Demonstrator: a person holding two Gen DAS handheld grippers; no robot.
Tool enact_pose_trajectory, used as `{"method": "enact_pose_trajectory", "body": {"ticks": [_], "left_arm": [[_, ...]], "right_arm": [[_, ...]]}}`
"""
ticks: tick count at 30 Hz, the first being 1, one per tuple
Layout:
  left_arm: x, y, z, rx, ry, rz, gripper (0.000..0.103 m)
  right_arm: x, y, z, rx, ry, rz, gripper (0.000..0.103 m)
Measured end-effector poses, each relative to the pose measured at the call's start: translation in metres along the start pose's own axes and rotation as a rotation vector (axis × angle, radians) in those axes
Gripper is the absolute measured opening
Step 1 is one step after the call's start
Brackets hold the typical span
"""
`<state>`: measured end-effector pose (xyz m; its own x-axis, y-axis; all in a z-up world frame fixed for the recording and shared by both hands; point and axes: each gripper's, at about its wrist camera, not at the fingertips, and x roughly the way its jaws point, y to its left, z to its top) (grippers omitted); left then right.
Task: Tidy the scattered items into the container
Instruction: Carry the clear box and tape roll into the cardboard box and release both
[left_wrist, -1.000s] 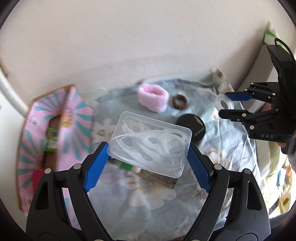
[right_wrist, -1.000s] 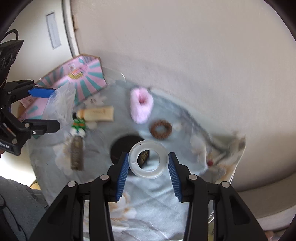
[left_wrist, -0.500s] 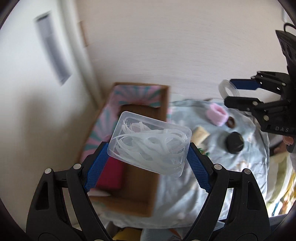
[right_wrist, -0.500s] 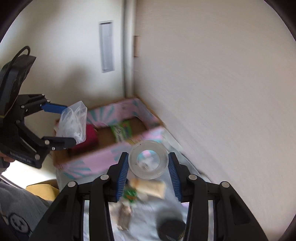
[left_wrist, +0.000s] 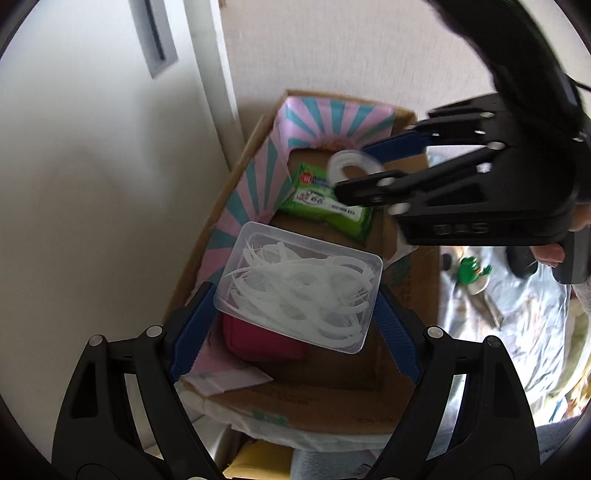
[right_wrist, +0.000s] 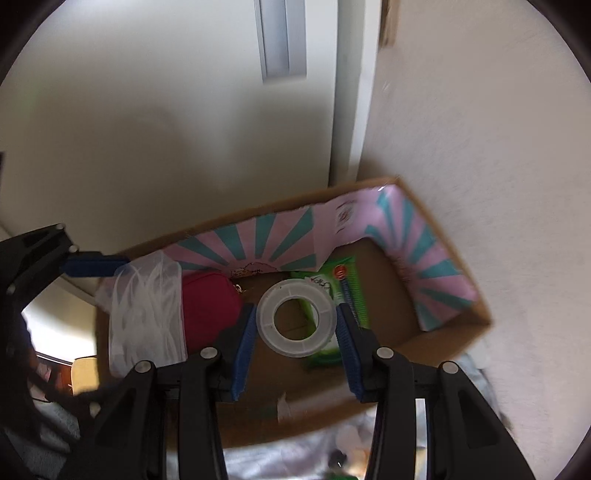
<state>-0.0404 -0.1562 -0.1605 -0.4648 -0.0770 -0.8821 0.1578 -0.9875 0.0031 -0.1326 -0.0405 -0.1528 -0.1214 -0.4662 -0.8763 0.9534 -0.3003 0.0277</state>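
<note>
Both tools (left_wrist: 295, 325) (right_wrist: 295, 325) now over the box (left_wrist: 406, 369).

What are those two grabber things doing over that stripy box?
A person is tidying up with a grabber in each hand. The left gripper is clamped on a clear plastic box of white floss picks, and the right gripper is clamped on a clear tape ring. Both are held above the open cardboard box with pink and teal stripes inside. A green packet and a red pouch already lie in it. Nothing has been let go yet.

Both hand-held grippers, left (left_wrist: 295, 314) and right (right_wrist: 295, 321), point downward, clamped.
</note>
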Motion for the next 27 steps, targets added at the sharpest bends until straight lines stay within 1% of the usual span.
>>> {"method": "enact_pose_trajectory", "body": {"ticks": [4, 7, 11, 15, 18, 19, 21, 23, 27], "left_arm": [[0.012, 0.002, -0.001, -0.003, 0.018, -0.021, 0.083], [0.017, 0.005, 0.0, -0.012, 0.027, -0.032, 0.083], [0.022, 0.007, 0.002, -0.019, 0.035, -0.045, 0.083], [0.025, 0.007, 0.002, -0.001, 0.047, -0.053, 0.084], [0.029, 0.008, 0.0, -0.013, 0.085, -0.079, 0.085], [0.031, 0.008, -0.001, -0.022, 0.095, -0.086, 0.085], [0.031, 0.009, -0.004, -0.029, 0.099, -0.096, 0.085], [0.031, 0.009, -0.004, -0.026, 0.099, -0.094, 0.085], [0.026, 0.007, -0.006, -0.011, 0.09, -0.09, 0.085]], "right_arm": [[0.03, 0.003, 0.006, 0.002, 0.052, 0.007, 0.039], [0.042, 0.0, 0.006, 0.007, 0.071, 0.009, 0.039], [0.047, -0.003, 0.007, 0.015, 0.079, 0.007, 0.039], [0.048, -0.004, 0.007, 0.008, 0.086, -0.008, 0.04], [0.049, -0.003, 0.006, 0.002, 0.091, -0.032, 0.04], [0.05, -0.003, 0.006, 0.004, 0.101, -0.037, 0.043], [0.05, -0.004, 0.005, 0.015, 0.104, -0.046, 0.066], [0.046, -0.007, 0.004, 0.031, 0.075, -0.045, 0.075], [0.042, -0.012, 0.003, 0.063, 0.065, -0.031, 0.076]]}}
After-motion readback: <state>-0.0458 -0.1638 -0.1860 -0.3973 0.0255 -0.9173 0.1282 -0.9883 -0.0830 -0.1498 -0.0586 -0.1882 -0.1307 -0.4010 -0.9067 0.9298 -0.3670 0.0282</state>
